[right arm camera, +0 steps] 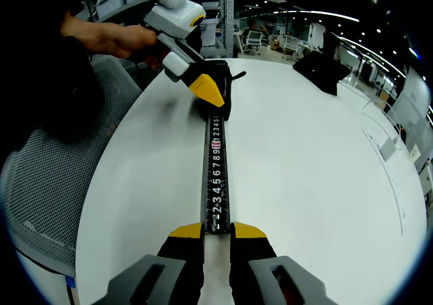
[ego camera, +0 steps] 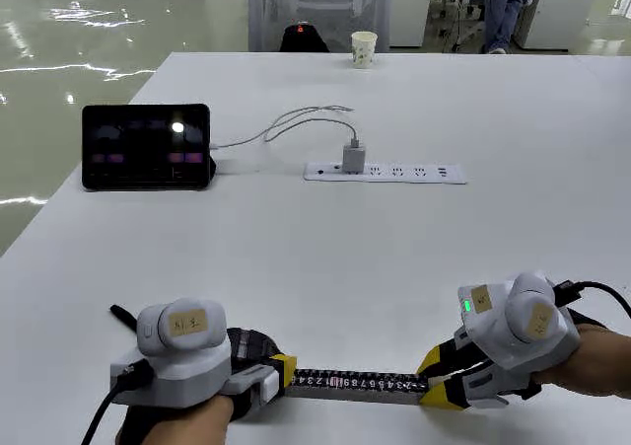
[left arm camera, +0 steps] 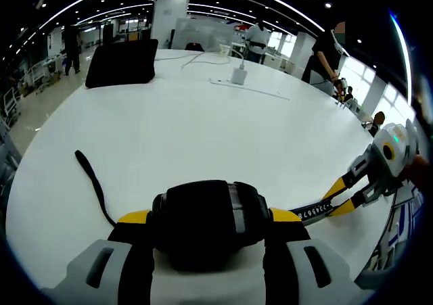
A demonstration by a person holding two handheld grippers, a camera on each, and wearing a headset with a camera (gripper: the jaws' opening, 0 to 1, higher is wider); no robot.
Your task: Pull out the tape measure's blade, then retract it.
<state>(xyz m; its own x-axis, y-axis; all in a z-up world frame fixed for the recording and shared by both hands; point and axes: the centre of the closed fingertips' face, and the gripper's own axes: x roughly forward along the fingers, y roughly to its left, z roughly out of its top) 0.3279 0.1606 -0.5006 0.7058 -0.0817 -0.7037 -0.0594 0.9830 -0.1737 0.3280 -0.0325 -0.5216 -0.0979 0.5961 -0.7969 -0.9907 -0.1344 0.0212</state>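
Observation:
The black tape measure case (ego camera: 252, 350) (left arm camera: 206, 216) rests on the white table near its front edge, and my left gripper (ego camera: 279, 370) (left arm camera: 210, 217) is shut on it. The black blade (ego camera: 360, 380) (right arm camera: 216, 180) with white numbers runs out flat to the right. My right gripper (ego camera: 434, 378) (right arm camera: 217, 230) is shut on the blade's end. In the right gripper view the case (right arm camera: 220, 82) lies far ahead with the left gripper (right arm camera: 203, 88) on it. The right gripper (left arm camera: 345, 197) holds the blade (left arm camera: 312, 212) at the right of the left gripper view. A black wrist strap (left arm camera: 93, 183) trails left of the case.
A dark tablet (ego camera: 146, 146) stands at the back left, cabled to a charger (ego camera: 353, 156) in a white power strip (ego camera: 385, 173). A paper cup (ego camera: 364, 48) sits at the table's far edge (ego camera: 394, 54). People stand beyond the table (left arm camera: 257, 38).

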